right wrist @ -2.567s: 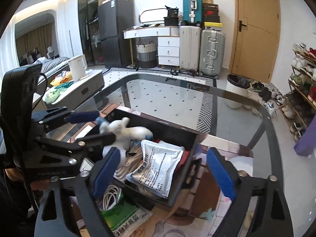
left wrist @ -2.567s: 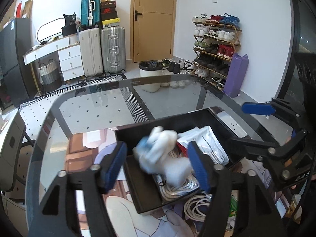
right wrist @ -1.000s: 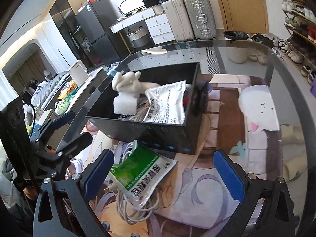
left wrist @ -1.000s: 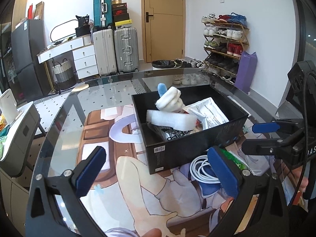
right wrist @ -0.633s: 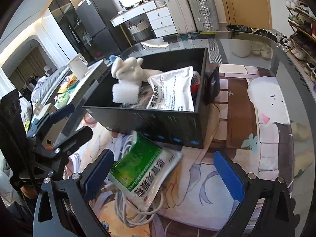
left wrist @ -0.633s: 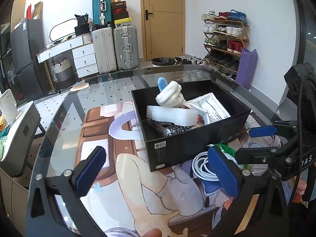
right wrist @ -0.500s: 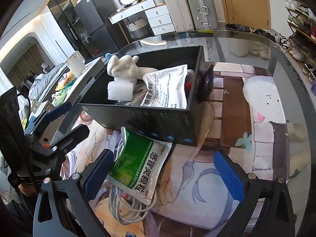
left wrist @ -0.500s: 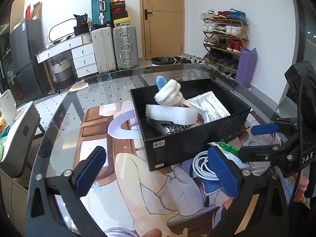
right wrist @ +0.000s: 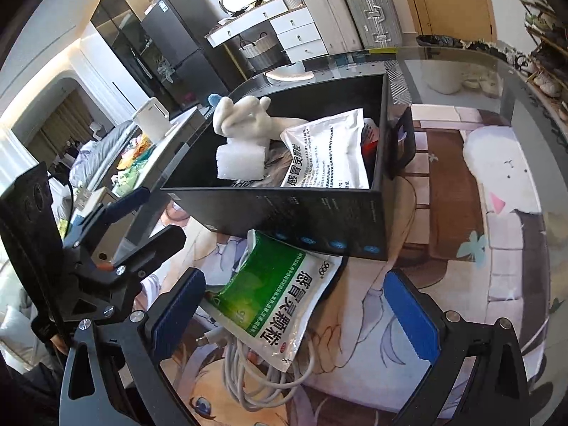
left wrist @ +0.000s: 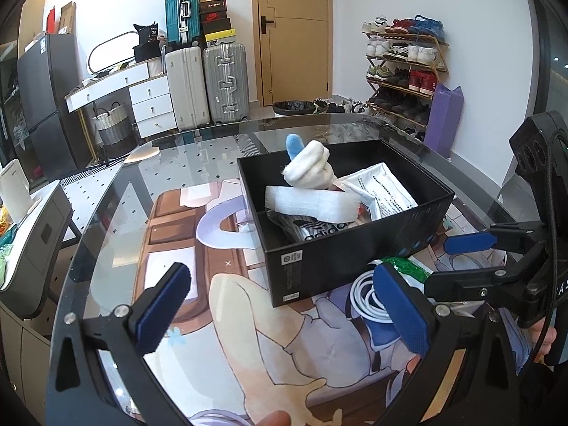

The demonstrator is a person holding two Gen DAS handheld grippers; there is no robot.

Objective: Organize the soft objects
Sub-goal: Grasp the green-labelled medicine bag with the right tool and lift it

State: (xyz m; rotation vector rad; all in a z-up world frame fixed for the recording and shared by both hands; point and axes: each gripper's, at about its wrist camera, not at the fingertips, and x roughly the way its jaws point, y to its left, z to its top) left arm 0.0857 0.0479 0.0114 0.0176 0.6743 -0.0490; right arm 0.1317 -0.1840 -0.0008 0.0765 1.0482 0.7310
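Left gripper [left wrist: 284, 309] hangs low in its own view, blue pads spread wide with nothing between them, just the printed mat [left wrist: 248, 348] under the glass table [left wrist: 117, 184]. The box [left wrist: 355, 252] sits centre frame, black, open on top and packed. A white plush [left wrist: 309, 170] with a blue tip pokes up at its far left side, a foam strip [left wrist: 312, 204] lies across the middle, and a white pouch [left wrist: 383, 195] leans toward the right wall. Just in front of the box, lower right, a coil of white cable [left wrist: 365, 298] rests on the mat, partly behind the left gripper's right finger.

Over to the right wrist view: right gripper [right wrist: 294, 316] is wide open too, holding nothing, fingers straddling the lower centre of the frame. Between and just above them lies the green pouch [right wrist: 277, 294], its top edge right against the box's [right wrist: 301, 213] near wall, its lower end lying over the cable [right wrist: 262, 372]. The left pad sits just beside the pouch's left edge; whether it touches, I cannot tell. The plush [right wrist: 241, 113] and foam [right wrist: 241, 159] show in the box at upper centre, white pouch [right wrist: 330, 152] to their right.
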